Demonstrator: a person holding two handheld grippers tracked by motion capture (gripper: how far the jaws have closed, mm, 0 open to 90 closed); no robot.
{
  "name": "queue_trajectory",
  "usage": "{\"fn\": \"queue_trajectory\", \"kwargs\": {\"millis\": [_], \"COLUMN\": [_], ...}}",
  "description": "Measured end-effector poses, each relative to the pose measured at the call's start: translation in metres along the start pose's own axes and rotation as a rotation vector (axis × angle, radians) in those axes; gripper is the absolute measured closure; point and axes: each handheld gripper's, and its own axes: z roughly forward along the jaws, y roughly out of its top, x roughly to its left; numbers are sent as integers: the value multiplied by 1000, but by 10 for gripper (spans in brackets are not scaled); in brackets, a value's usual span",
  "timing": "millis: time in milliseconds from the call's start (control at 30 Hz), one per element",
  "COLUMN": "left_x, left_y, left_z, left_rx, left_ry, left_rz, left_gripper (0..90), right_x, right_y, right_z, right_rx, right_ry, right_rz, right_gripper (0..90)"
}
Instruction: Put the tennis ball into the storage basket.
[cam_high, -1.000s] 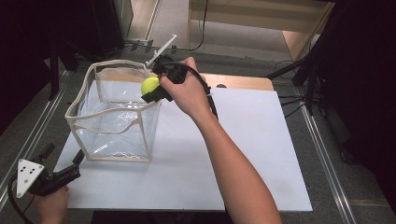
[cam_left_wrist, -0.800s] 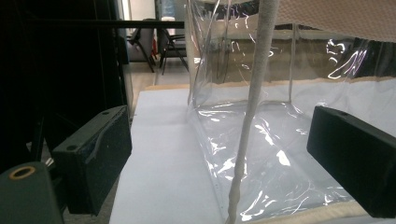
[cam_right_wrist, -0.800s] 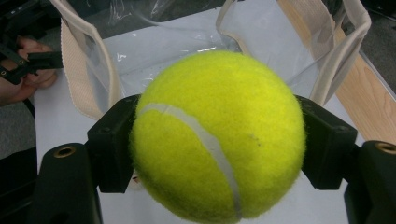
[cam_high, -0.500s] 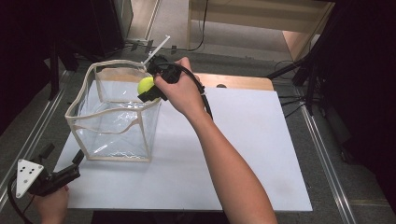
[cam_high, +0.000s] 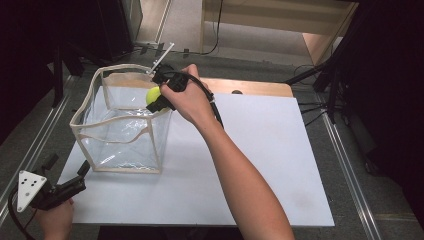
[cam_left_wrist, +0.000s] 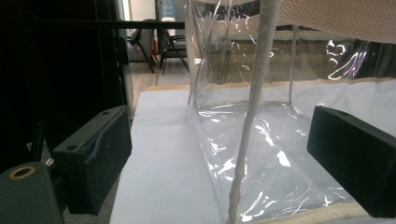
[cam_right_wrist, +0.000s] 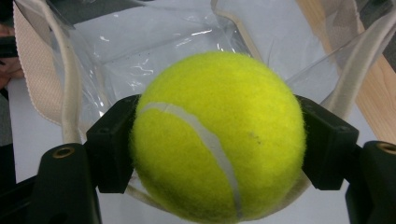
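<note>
1. Held now: a fuzzy yellow-green tennis ball with a white seam (cam_right_wrist: 218, 135), clamped between the two black jaws of the right gripper (cam_high: 159, 98), pads pressing at 3 and 9 o'clock on the ball's widest part.
2. Placed at the near right corner of the clear plastic box-shaped bag with cream fabric edging (cam_high: 120, 131), seen at about 11 o'clock from the middle of the white board (cam_high: 260, 150). Looks to be just over the cream rim rather than well inside, though hard to be sure from above.
3. Likely step, judged from the pose: dropping the ball into the bag.
4. Best done by carrying the ball further toward 9 o'clock, away from the corner post and over the bag's open middle, before any release.
5. Worth lowering a little first, so as not to bounce the ball back out off the soft floor.
6. Worth opening evenly, both pads parting together, to avoid rolling the ball sideways into the floppy wall.
7. Watch the thin walls: sagging and wavy along the near side, easily pushed in by a knuckle or cable.
8. Left gripper (cam_high: 62, 187) parked at 7 o'clock off the bag's near left corner, jaws spread wide with nothing between the pads, the corner seam in front of them and untouched.
9. Useful there for pinching the cream corner edge and steadying the bag if it shifts.
</note>
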Motion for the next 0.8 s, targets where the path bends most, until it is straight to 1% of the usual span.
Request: {"fn": "queue_trajectory", "kwargs": {"millis": [33, 100, 133, 167, 200, 233, 267, 333, 433, 467, 500, 533, 633, 800], "left_x": [0, 0, 0, 0, 0, 0, 0, 0, 0, 0, 0, 0, 0, -1], "left_y": [0, 0, 0, 0, 0, 0, 0, 0, 0, 0, 0, 0, 0, 0], "left_z": [0, 0, 0, 0, 0, 0, 0, 0, 0, 0, 0, 0, 0, 0], "left_rx": [2, 0, 0, -1, 2, 2, 2, 2, 0, 0, 0, 1, 1, 3], "left_ry": [1, 0, -1, 0, 2, 2, 1, 2, 0, -1, -1, 0, 3, 2], "left_rz": [0, 0, 0, 0, 0, 0, 0, 1, 2, 1, 3, 2, 4, 6], "left_gripper": [69, 69, 69, 69, 69, 69, 69, 69, 69, 69, 69, 69, 69, 69], "right_x": [1, 3, 3, 5, 5, 4, 5, 4, 3, 2, 2, 2, 3, 3], "right_y": [0, 1, 2, 2, 2, 2, 1, -1, -4, -6, -7, -8, -14, -25], "right_z": [1, 1, 0, -1, -3, -5, -7, -10, -16, -18, -20, -21, -26, -30], "right_rx": [8, -5, -8, -13, -12, -21, -28, -48, -71, -82, -81, -87, -96, -107], "right_ry": [-3, 4, 9, -8, -31, -25, -17, -25, -15, -13, -2, 1, -3, 0], "right_rz": [-1, -3, -9, 1, 4, -7, 4, 3, 14, 10, 12, 2, 18, 13], "right_gripper": [219, 143, 125, 124, 97, 85, 84, 84, 80, 42, 0, 0, 0, 0]}}
